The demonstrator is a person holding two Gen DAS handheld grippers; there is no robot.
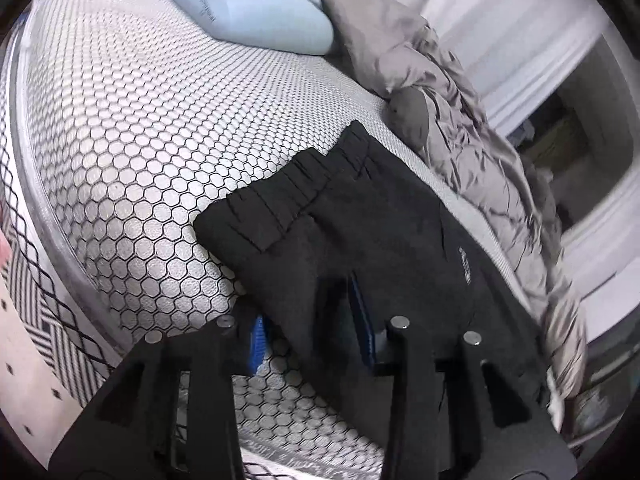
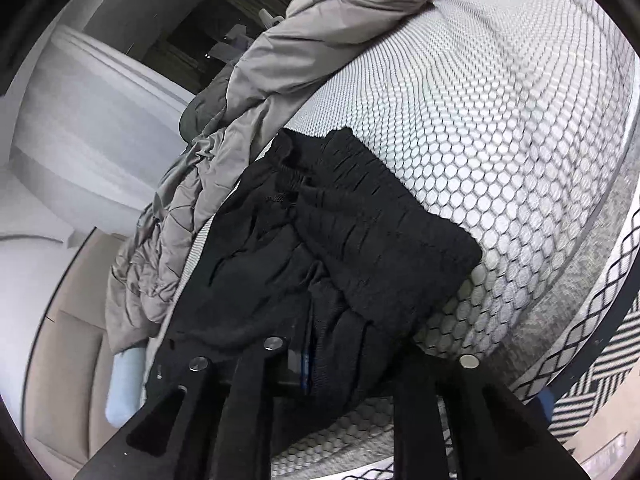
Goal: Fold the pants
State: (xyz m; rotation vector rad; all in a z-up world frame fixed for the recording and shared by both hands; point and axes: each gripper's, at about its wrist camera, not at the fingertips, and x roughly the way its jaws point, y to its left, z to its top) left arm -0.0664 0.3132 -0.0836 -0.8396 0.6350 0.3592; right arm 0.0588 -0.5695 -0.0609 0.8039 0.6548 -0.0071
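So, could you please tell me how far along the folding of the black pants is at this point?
Done: the black pants lie doubled over on the honeycomb-patterned mattress, elastic waistband on top. In hand: the left gripper stands open around the near edge, and the right gripper is at that edge too, though its grip is unclear. Left: the bundle looks rumpled in the right wrist view, so probably smoothing or another fold.

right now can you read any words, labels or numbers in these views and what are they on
No text can be read.
pants: small pale print near one edge, too blurred to read.
pillow: small dark print, too small to read.
Right wrist view: no text shows.
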